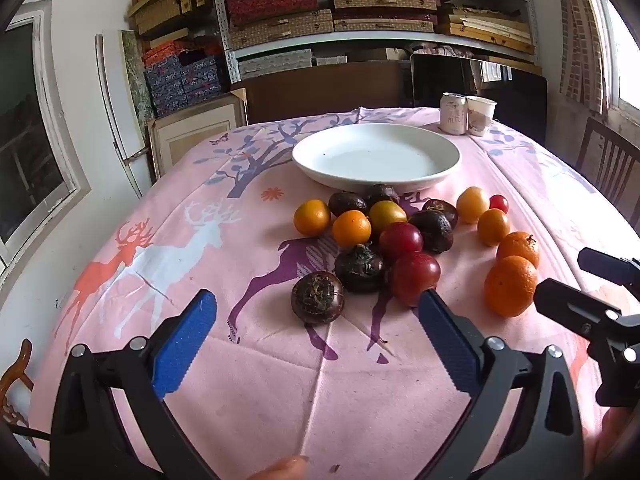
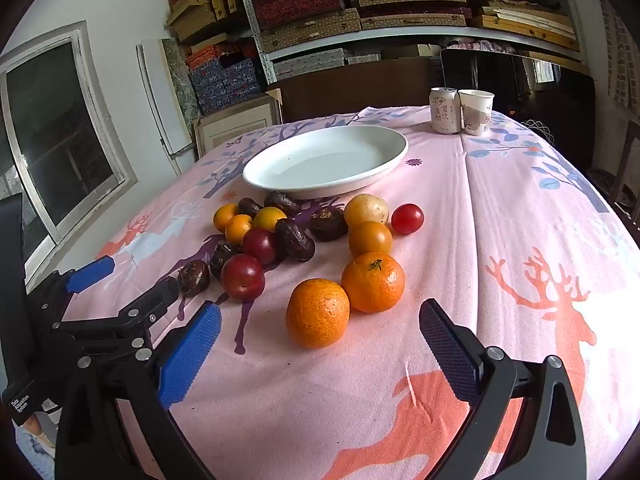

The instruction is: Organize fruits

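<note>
A white plate (image 1: 376,136) (image 2: 376,136) stands empty on the pink deer-print tablecloth (image 1: 248,368) (image 2: 500,216). In front of it lie several loose fruits: dark brown ones (image 1: 317,298) (image 2: 193,278), red plums (image 1: 415,279) (image 2: 243,277), small yellow-orange ones (image 1: 311,217) (image 2: 370,239) and two tangerines (image 1: 510,286) (image 2: 317,313). My left gripper (image 1: 318,334) is open, just short of the nearest dark fruit. My right gripper (image 2: 320,344) is open too, with the nearest tangerine just ahead between its blue pads (image 2: 188,356), untouched. Each gripper shows at the edge of the other view.
A drink can (image 1: 454,114) (image 2: 445,111) and a paper cup (image 1: 480,116) (image 2: 476,112) stand at the table's far right corner. Shelves of boxes (image 1: 320,12) fill the back wall. A wooden chair (image 1: 612,168) stands at the right, a window (image 2: 60,140) at the left.
</note>
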